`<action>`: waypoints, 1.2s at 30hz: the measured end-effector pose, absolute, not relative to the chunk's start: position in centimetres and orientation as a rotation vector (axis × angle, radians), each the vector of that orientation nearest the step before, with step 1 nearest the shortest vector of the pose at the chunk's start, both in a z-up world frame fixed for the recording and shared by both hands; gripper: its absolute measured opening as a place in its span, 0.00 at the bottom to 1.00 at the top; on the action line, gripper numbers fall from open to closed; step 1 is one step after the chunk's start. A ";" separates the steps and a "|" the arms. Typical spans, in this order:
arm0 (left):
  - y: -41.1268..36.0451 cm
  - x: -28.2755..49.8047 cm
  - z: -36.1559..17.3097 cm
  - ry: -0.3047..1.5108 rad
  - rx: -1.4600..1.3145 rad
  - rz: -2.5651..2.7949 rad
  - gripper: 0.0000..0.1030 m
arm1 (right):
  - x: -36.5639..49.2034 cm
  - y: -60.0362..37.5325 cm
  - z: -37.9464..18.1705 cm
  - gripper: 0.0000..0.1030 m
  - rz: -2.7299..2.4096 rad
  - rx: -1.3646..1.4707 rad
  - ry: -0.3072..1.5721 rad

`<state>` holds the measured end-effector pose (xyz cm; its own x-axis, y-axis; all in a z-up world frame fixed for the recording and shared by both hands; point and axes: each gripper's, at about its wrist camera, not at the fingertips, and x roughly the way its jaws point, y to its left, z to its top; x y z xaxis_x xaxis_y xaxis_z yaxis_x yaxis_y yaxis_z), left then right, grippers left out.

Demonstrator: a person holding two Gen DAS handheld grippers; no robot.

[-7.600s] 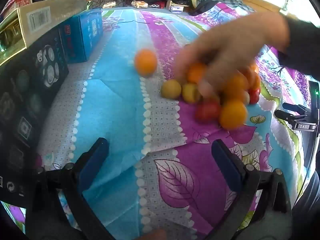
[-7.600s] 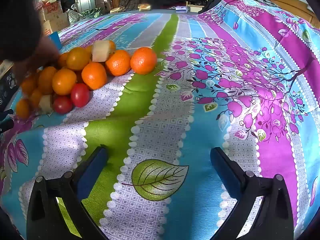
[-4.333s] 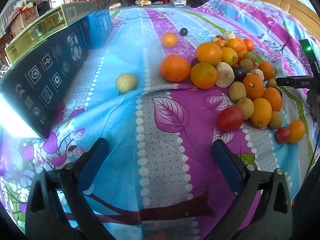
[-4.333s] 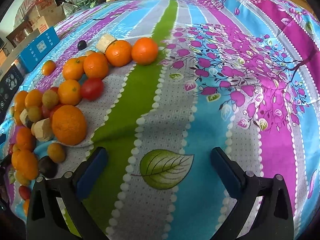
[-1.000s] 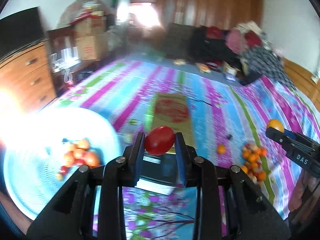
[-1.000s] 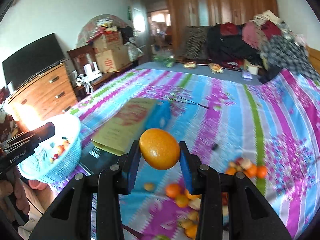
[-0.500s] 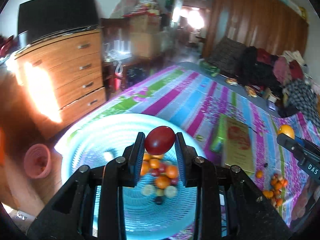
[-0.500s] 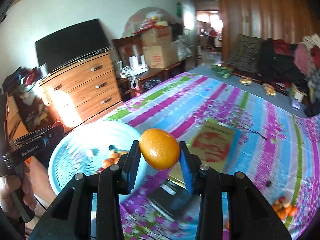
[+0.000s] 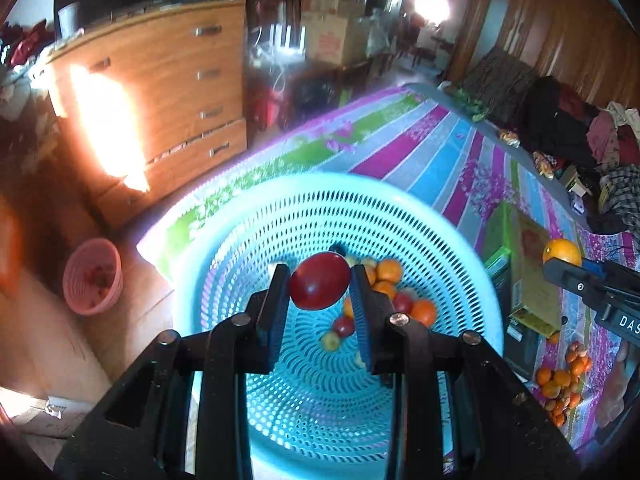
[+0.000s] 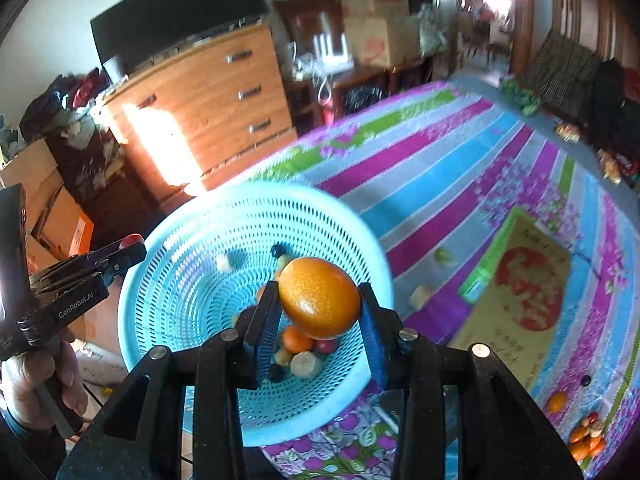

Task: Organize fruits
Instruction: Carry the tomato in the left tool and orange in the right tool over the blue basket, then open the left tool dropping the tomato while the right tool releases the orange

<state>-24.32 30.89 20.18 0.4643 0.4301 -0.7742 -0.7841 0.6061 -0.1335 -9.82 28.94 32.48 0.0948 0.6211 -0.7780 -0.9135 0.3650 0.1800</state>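
- your left claw [image 9: 320, 280] is clamped on a red tomato [image 9: 319, 280], mid-frame in the left wrist view, above the light blue basket [image 9: 460, 240].
- your right claw [image 10: 318, 300] is clamped on an orange [image 10: 318, 298], centre of the right wrist view, over the same basket's right side.
- small fruits [image 9: 400, 300] lie on the basket's bottom.
- a pile of fruit [image 9: 560, 384] lies on the striped bedcover [image 9: 420, 148] at the lower right of the left view.

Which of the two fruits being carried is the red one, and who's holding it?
The red tomato, clamped in the left gripper above the blue basket. The other carried fruit, in the right gripper, is an orange.
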 end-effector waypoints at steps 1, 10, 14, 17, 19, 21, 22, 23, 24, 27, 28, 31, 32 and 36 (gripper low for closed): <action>31.5 -24.6 19.7 0.783 -0.530 0.784 0.30 | -9.8 29.4 32.0 0.40 1.187 -0.407 0.924; 32.7 -24.5 15.6 0.903 -0.585 0.748 0.30 | -10.1 32.3 27.1 0.40 1.192 -0.517 1.060; 32.9 -24.2 14.6 0.930 -0.599 0.731 0.30 | -10.4 32.7 25.8 0.40 1.186 -0.559 1.072; 33.2 -24.2 14.0 0.942 -0.609 0.724 0.30 | -10.6 32.8 25.1 0.40 1.180 -0.575 1.076; 33.2 -24.1 13.7 0.951 -0.615 0.720 0.30 | -10.6 32.9 24.9 0.40 1.178 -0.575 1.083; 33.3 -24.1 13.6 0.956 -0.616 0.718 0.30 | -10.7 33.0 24.8 0.40 1.179 -0.577 1.086; 33.3 -24.0 13.5 0.956 -0.617 0.716 0.30 | -10.8 33.1 24.7 0.40 1.179 -0.577 1.087; 33.4 -24.0 13.5 0.956 -0.617 0.715 0.30 | -10.8 33.2 24.8 0.40 1.179 -0.576 1.088; 33.4 -24.0 13.5 0.956 -0.617 0.717 0.30 | -10.8 33.2 24.7 0.40 1.180 -0.576 1.088; 33.4 -23.9 13.5 0.959 -0.614 0.716 0.30 | -10.8 33.4 24.7 0.40 1.180 -0.572 1.089; 33.5 -23.9 13.4 0.959 -0.614 0.715 0.30 | -10.8 33.4 24.6 0.40 1.180 -0.571 1.090; 33.6 -23.8 13.3 0.962 -0.614 0.715 0.30 | -10.8 33.3 24.5 0.40 1.180 -0.570 1.093; 33.6 -23.8 13.3 0.964 -0.615 0.715 0.30 | -10.8 33.4 24.4 0.41 1.179 -0.570 1.094; 33.6 -23.8 12.9 0.968 -0.622 0.714 0.30 | -10.9 33.4 24.2 0.41 1.180 -0.572 1.103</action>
